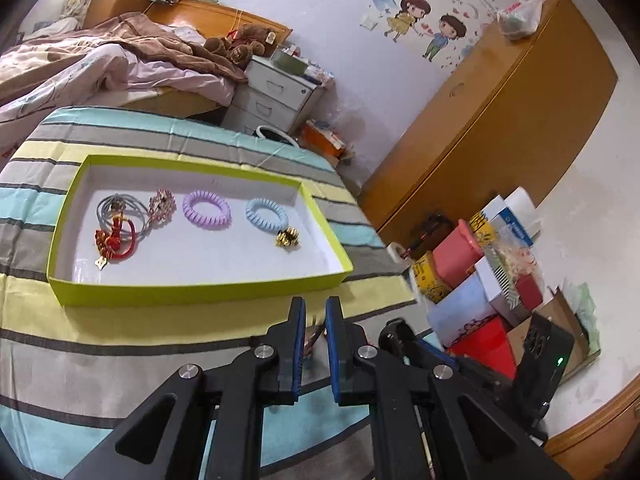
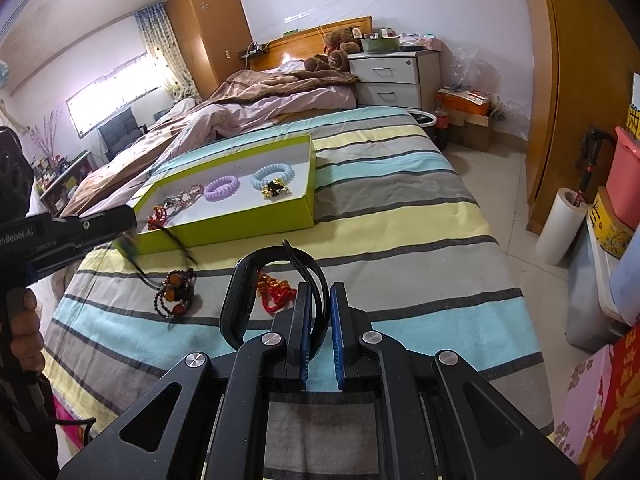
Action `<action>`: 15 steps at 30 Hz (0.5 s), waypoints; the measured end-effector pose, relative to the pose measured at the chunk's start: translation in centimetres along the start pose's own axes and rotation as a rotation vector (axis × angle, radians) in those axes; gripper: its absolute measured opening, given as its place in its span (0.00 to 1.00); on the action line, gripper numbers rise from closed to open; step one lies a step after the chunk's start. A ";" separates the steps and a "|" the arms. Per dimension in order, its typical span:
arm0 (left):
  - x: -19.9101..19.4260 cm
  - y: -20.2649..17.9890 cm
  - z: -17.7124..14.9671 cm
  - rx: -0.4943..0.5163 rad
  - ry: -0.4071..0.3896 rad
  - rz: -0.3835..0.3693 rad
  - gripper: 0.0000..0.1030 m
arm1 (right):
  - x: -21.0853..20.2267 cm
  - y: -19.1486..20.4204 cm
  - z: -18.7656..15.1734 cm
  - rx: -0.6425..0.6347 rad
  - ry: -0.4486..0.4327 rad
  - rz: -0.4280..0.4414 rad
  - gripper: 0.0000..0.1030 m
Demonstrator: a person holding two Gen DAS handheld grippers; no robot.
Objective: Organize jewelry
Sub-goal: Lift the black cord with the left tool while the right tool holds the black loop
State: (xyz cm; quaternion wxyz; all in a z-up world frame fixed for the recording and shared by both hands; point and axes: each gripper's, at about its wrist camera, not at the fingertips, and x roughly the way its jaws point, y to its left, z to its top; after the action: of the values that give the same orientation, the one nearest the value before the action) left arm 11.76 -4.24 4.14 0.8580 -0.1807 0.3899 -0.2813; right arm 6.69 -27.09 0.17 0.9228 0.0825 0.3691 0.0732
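Striped bedspread (image 2: 400,216) covers the bed and carries everything, largest item first. Lime-green box lid (image 1: 200,290), white inside, lies flat on it; in the right wrist view (image 2: 240,226) it sits toward 11 o'clock of the right gripper. Inside the lid, left wrist view: grey hair ties (image 1: 116,210) tangled with a red knotted cord piece (image 1: 114,242) at the 9 o'clock end, a pink rhinestone clip (image 1: 162,202) just beside them, a purple coil hair tie (image 1: 207,210) near the middle, a blue coil hair tie (image 1: 267,215) toward 3 o'clock, and a gold-and-black clip (image 1: 287,237) touching the blue coil's near edge. Right gripper (image 2: 319,292): jaws nearly together, clamped on a black bangle (image 2: 240,300) whose loop stands out at its 10 o'clock. Loose on the bedspread: an amber-and-dark bead bracelet (image 2: 175,292) at 9 o'clock of the bangle, a red-and-gold ornament (image 2: 276,290) partly hidden behind the bangle. Left gripper (image 1: 315,312) hovers at the lid's near 5 o'clock corner, jaws a narrow gap apart; in the right wrist view (image 2: 130,236) a thin dark cord (image 2: 176,242), blurred, hangs from its tip.
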 end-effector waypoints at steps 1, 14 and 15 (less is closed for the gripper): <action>-0.2 -0.1 0.1 0.001 -0.003 -0.001 0.10 | 0.0 0.1 0.0 -0.003 -0.001 0.000 0.09; 0.8 -0.1 -2.1 0.096 0.093 0.114 0.13 | 0.2 1.2 0.4 -0.024 0.000 0.006 0.09; 0.9 -0.1 -2.5 0.104 0.108 0.113 0.21 | 0.2 1.2 0.4 -0.025 0.004 0.006 0.09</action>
State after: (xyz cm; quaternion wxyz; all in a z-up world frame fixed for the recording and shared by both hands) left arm 10.26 -5.10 2.11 0.8584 -0.0981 0.4301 -0.2619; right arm 7.03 -25.93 0.54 0.9227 0.0720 0.3700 0.0806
